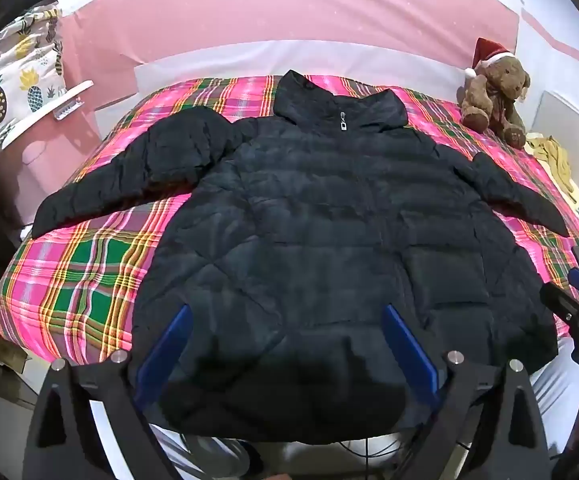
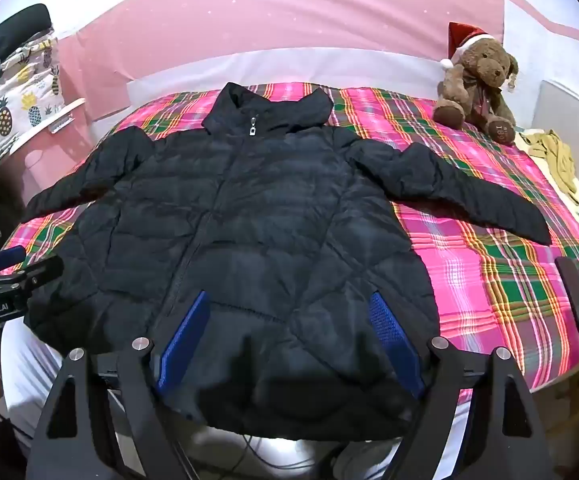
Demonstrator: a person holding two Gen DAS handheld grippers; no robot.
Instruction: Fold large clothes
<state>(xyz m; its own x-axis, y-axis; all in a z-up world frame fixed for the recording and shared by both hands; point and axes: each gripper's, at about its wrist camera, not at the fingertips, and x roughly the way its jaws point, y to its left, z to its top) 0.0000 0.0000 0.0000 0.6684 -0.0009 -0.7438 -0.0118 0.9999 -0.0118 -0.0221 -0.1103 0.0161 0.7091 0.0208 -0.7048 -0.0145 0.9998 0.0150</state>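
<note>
Pineapple-print white fabric bundle (image 1: 13,80) sits far left by the pink wall, off the bed. Bed covered by pink-green-yellow plaid blanket (image 1: 77,280). Black quilted puffer jacket (image 1: 329,220) lies flat, front up, zipped, spread across the middle of the blanket, collar toward the wall, hem at the near bed edge and hanging slightly over it. Silver zipper pull (image 1: 342,122) at the collar. Jacket's sleeve on the view's left (image 1: 129,176) angles out and down, bunched near the shoulder; sleeve on the right (image 2: 473,196) stretches flat toward the right edge of the bed. Left gripper (image 1: 285,320), blue pads on black arms, hovers over the lower hem area, jaws spread wide, nothing between them, not touching fabric as far as visible. Right gripper (image 2: 289,308) same pose over the hem, jaws released and wide apart, nothing gripped. Each gripper shows at the edge of the other's view, side by side. Brown plush teddy bear with red Santa hat (image 2: 477,84) sits at the far right corner of the bed, well apart from the jacket. Dark flat phone-like slab (image 2: 575,294) lies on the blanket near the right edge. Yellowish crumpled cloth (image 2: 557,156) beyond the bear, right side.
</note>
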